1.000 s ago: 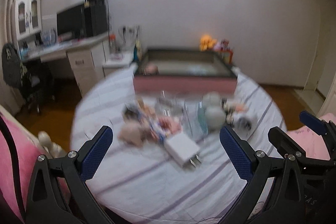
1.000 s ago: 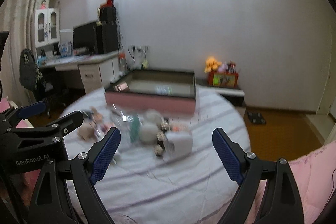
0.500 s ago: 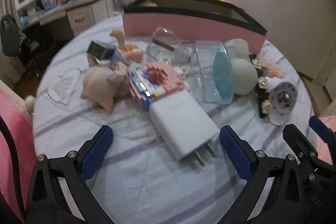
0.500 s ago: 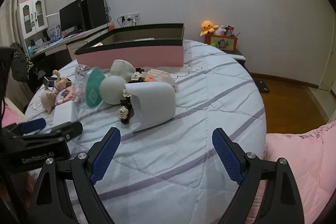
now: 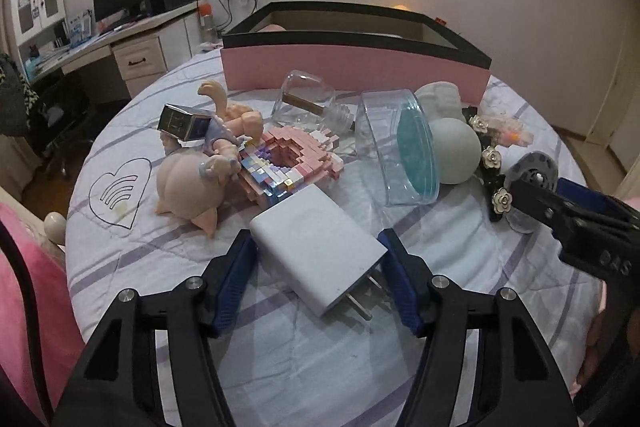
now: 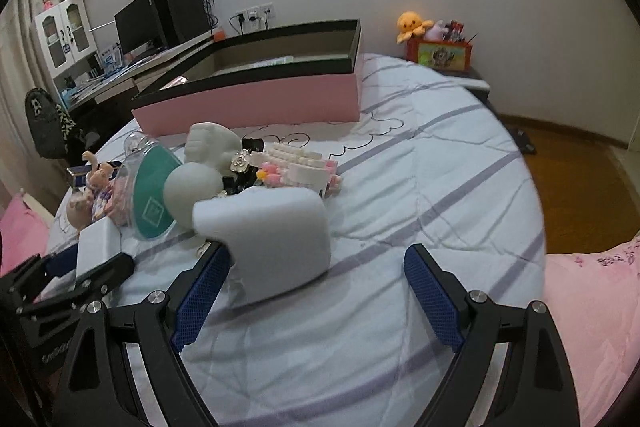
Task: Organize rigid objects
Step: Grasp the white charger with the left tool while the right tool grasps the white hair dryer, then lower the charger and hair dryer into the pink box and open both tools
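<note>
Two grippers: both low over a round bed [image 6: 440,163] with a striped quilt.
Left gripper [image 5: 316,267]: fingers have just been closing; both blue pads now flank a white charger [image 5: 316,239], prongs pointing back at the camera. The pads look to touch its sides, but firm pressure cannot be told.
Right gripper [image 6: 316,287]: fingers spread wide; a grey rounded device [image 6: 268,239] lies by the left pad, the right pad well clear.
Writing: "DAS" on the right gripper's frame in the left view; the teal lid's [image 6: 154,201] square label is unreadable.
Open room: bare quilt right of the pile, up to the bed's edge.
Pink box [image 6: 256,99]: open-topped, behind the pile.
</note>
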The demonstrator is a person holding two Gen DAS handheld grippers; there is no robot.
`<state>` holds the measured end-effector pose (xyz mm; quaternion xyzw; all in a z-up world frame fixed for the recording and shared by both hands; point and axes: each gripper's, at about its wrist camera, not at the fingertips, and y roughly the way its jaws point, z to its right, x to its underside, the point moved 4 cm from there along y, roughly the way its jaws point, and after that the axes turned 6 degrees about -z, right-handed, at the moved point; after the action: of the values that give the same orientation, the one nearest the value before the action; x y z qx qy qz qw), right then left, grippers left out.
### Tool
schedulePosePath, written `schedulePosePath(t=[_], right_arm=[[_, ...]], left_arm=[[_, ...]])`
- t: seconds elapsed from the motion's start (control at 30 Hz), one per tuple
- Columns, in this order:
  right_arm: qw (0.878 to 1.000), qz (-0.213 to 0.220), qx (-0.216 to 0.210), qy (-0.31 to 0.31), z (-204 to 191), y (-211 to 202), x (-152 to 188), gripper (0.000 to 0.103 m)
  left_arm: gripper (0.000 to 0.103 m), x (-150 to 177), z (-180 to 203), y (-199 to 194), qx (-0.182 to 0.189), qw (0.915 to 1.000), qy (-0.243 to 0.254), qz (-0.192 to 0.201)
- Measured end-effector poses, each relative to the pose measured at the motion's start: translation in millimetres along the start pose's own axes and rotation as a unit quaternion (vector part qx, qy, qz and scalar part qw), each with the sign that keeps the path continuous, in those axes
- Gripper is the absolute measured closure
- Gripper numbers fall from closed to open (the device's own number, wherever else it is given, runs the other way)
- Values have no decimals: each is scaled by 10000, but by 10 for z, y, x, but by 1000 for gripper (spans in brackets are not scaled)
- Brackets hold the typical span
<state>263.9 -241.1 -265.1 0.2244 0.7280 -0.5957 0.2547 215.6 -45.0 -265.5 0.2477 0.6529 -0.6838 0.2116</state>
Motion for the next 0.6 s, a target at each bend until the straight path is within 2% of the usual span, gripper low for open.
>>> schedulePosePath(t=[0.17,0.23,0.27,0.3,0.37,0.6], right_arm=[[9995,-28,-313,-69,-1,64,-62,14],[9991,-40,-387,-152,-34,67,-50,30],[9987,-23,-484,-180,-55,60,-44,45],[9981,-8,-589,-178,-81,43,-33,55],[9987,42,-445,-258,-139,12,-7,59],[9983,418,-305,-267,-231,-262,-3,60]], left_arm=[[39,6,9,-79,111,9999,40,51],[39,-2,26,-131,133,9998,82,137],[39,-7,40,-152,151,9997,106,169],[39,-21,52,-176,185,9996,111,200],[39,-35,72,-203,241,9994,128,232],[39,-139,172,-368,388,9978,306,453]])
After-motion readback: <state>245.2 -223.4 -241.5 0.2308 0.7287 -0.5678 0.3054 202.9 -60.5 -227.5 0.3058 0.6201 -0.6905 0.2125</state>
